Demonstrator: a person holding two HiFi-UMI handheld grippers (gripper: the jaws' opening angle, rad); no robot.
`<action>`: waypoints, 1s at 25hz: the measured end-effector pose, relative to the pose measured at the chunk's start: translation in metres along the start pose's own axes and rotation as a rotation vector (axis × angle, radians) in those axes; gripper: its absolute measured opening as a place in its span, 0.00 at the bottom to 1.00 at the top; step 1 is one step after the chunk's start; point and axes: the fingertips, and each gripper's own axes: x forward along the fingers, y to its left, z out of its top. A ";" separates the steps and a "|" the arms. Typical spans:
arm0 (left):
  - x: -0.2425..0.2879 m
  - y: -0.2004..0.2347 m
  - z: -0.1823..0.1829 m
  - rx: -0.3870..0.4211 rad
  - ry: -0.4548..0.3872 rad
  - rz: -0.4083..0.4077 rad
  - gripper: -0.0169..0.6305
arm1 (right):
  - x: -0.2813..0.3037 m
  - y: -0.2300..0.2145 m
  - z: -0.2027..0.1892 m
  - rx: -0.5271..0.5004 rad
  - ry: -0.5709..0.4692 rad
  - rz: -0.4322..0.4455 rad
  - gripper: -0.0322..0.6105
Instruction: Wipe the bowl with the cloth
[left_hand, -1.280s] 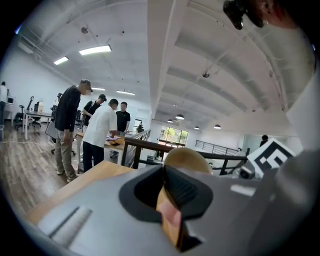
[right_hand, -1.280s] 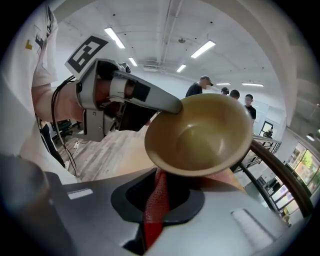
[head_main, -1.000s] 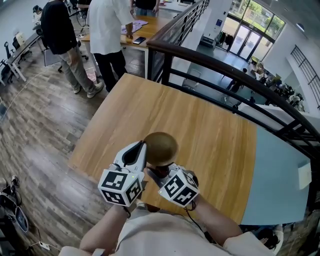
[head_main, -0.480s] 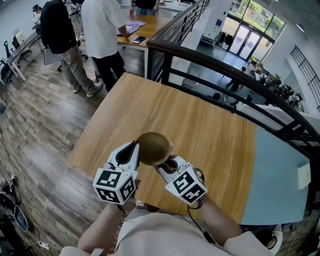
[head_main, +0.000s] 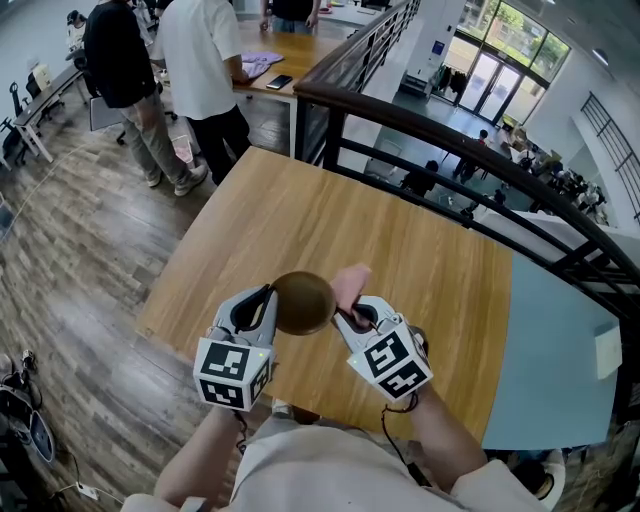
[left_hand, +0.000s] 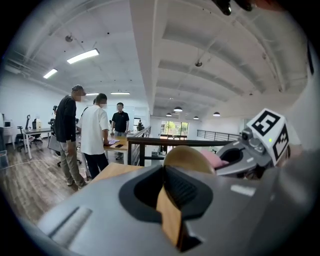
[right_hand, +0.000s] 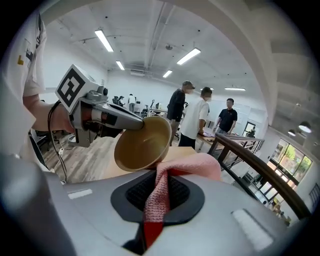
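A tan bowl is held in the air over the near part of the wooden table, tipped on its side. My left gripper is shut on its rim; in the left gripper view the bowl's wall is pinched between the jaws. My right gripper is shut on a pink cloth, which sits against the bowl's right edge. From the right gripper view the bowl's hollow faces me, and the cloth bunches out of the jaws just below its rim, next to the left gripper.
A black railing runs along the table's far side, with a drop to a lower floor beyond. Two people stand at another table at the far left. Wood floor lies left of the table. A pale blue surface adjoins the table's right end.
The bowl has shifted slightly left and toward me. My right gripper has moved right and away from me, bringing the cloth from under the bowl to its right edge.
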 end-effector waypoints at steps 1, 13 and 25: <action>-0.002 -0.003 0.000 0.005 0.001 -0.003 0.05 | -0.003 -0.001 0.000 -0.011 0.003 -0.008 0.07; -0.006 -0.023 -0.012 0.130 0.043 -0.019 0.05 | -0.019 -0.010 0.018 -0.065 -0.021 -0.053 0.07; -0.010 -0.033 -0.018 0.211 0.058 -0.028 0.05 | -0.021 0.005 0.048 -0.138 -0.064 -0.048 0.08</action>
